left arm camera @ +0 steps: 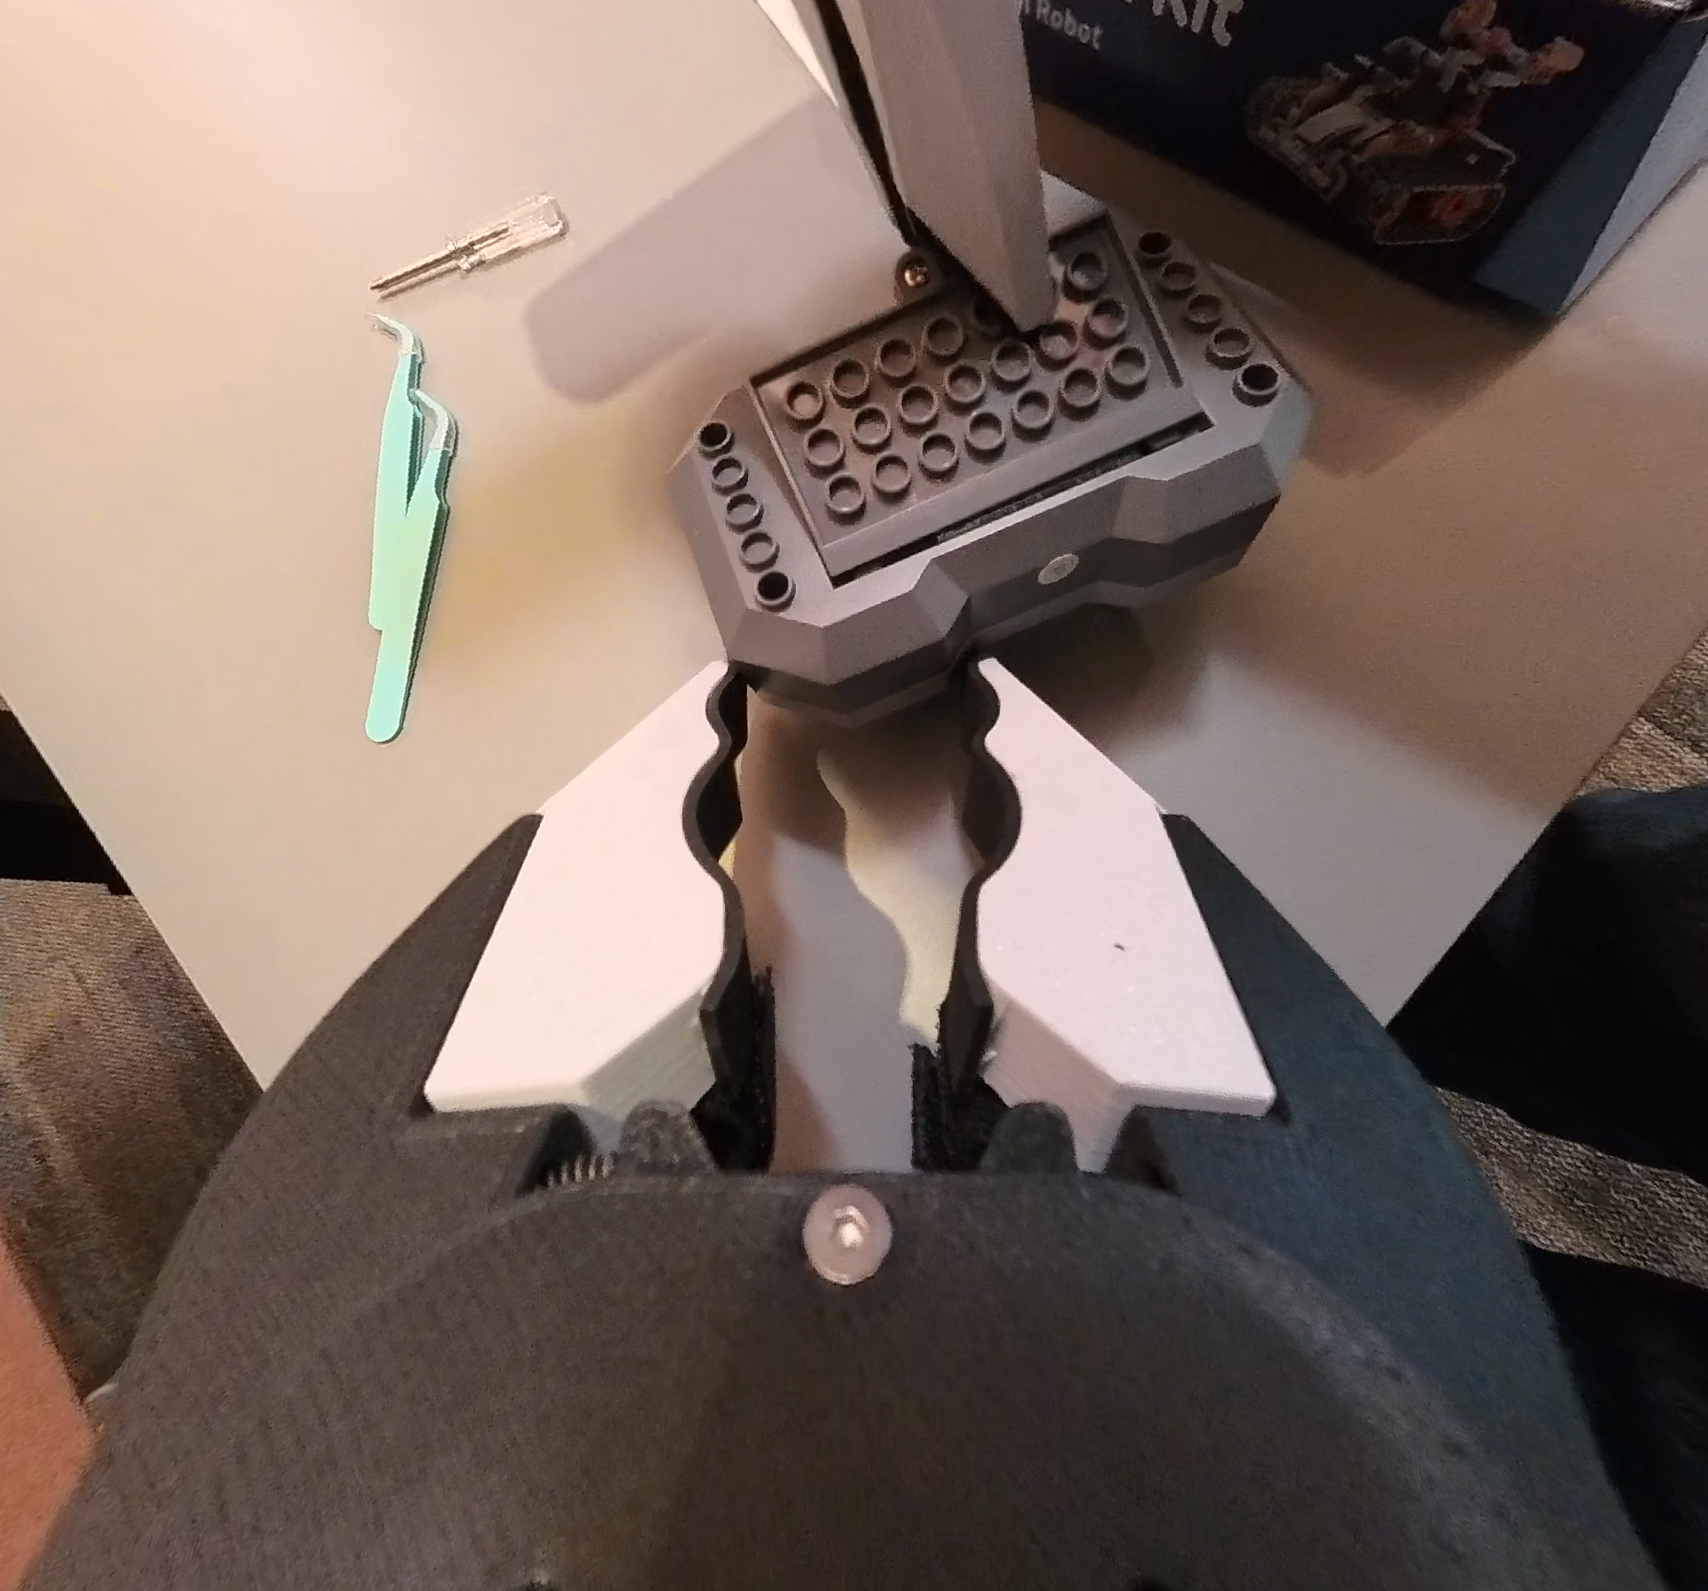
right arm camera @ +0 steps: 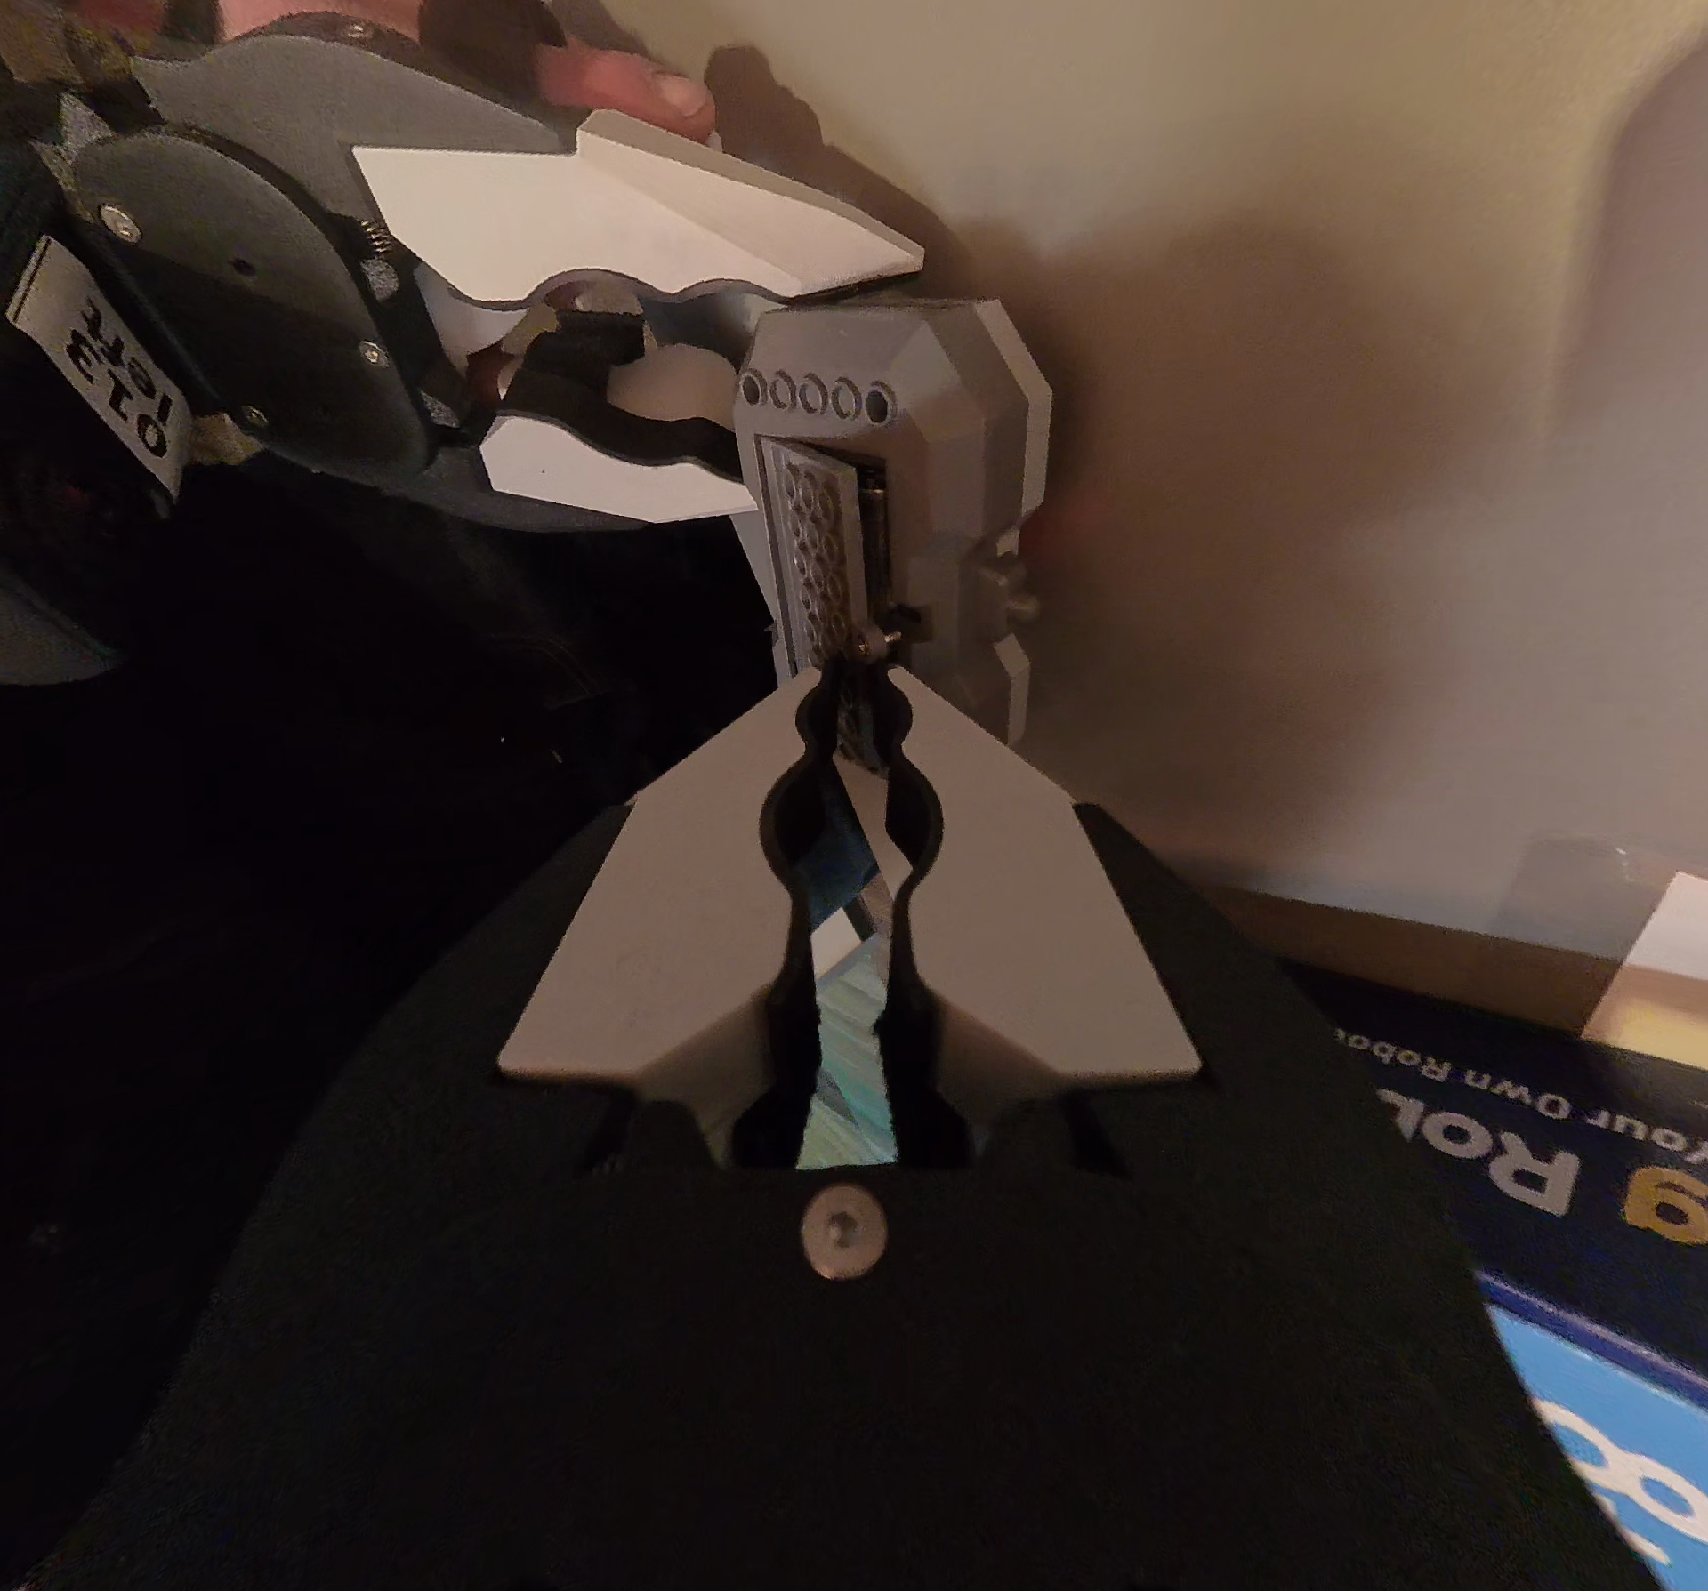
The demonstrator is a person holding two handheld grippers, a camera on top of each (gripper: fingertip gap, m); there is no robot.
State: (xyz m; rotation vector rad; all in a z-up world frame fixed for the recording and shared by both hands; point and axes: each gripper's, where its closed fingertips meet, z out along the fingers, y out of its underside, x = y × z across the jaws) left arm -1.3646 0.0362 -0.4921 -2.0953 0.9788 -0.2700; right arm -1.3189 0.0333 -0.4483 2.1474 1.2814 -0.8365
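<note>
A grey housing [left arm camera: 1017, 567] lies on the white table [left arm camera: 277, 114], with a studded grey lid [left arm camera: 924, 419] set in its top. My left gripper [left arm camera: 855, 678] is shut on the housing's near end. The right gripper's finger [left arm camera: 952, 114] comes down from above onto the lid's far edge, beside a small screw [left arm camera: 915, 272]. In the right wrist view, my right gripper [right arm camera: 855, 689] is shut on the end of the lid [right arm camera: 813, 530], which stands slightly off the housing [right arm camera: 952, 438]. The left gripper's fingers [right arm camera: 647, 188] clamp the housing there.
Mint green tweezers [left arm camera: 407, 530] and a small clear-handled screwdriver [left arm camera: 471, 248] lie on the table to the left. A dark printed box [left arm camera: 1386, 114] stands at the back right and also shows under my right gripper [right arm camera: 1386, 1269]. Carpet lies beyond the table edges. One gripper's finger ends stand about 7 centimetres off the other's.
</note>
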